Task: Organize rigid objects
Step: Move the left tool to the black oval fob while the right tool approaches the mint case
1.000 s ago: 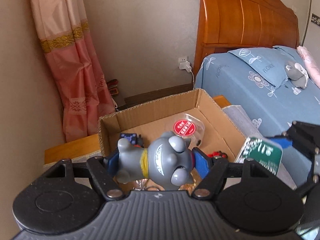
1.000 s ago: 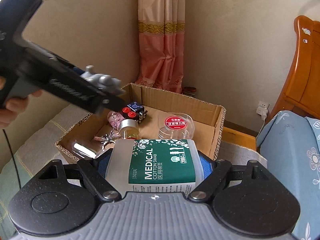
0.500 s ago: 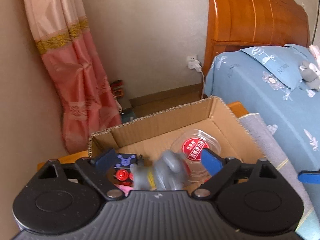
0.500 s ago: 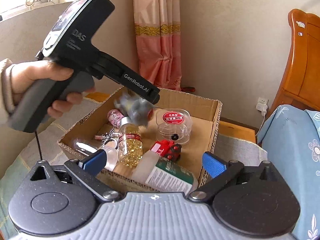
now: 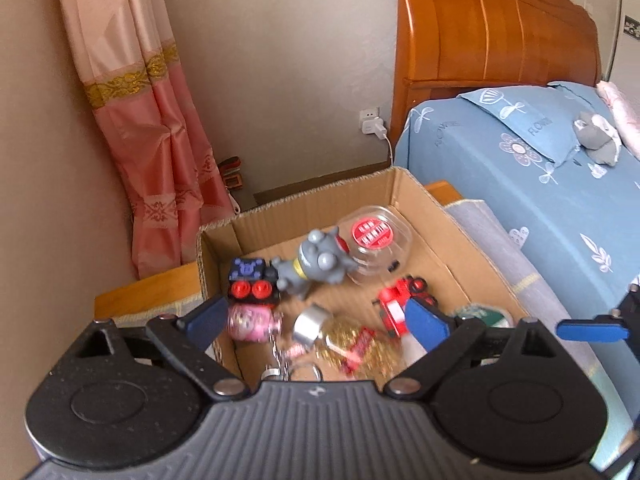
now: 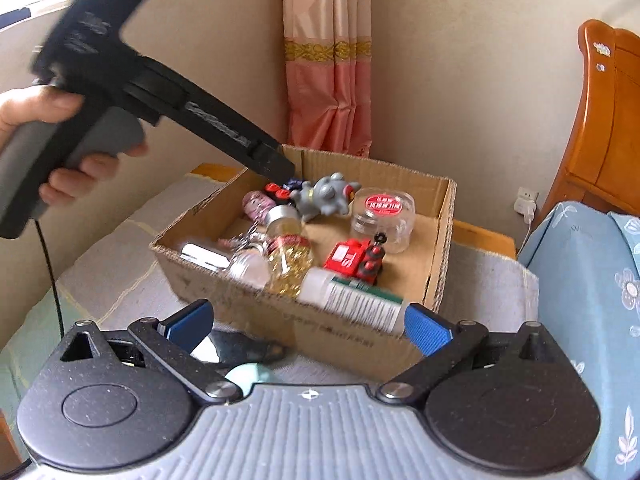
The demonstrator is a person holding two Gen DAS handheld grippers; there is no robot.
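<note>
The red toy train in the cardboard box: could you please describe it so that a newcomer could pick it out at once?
Find the open cardboard box beside the blue bed. The red toy train lies in its middle, between the clear round tub with a red label and the cotton swab bottle. It alone is bright red with black wheels.

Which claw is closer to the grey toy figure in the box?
Left. The left claw hangs just above the grey toy figure; the right claw sits outside the box's near wall.

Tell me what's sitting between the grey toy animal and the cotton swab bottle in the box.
In the right wrist view, the red toy train lies between the grey toy animal and the cotton swab bottle, inside the cardboard box.
</note>
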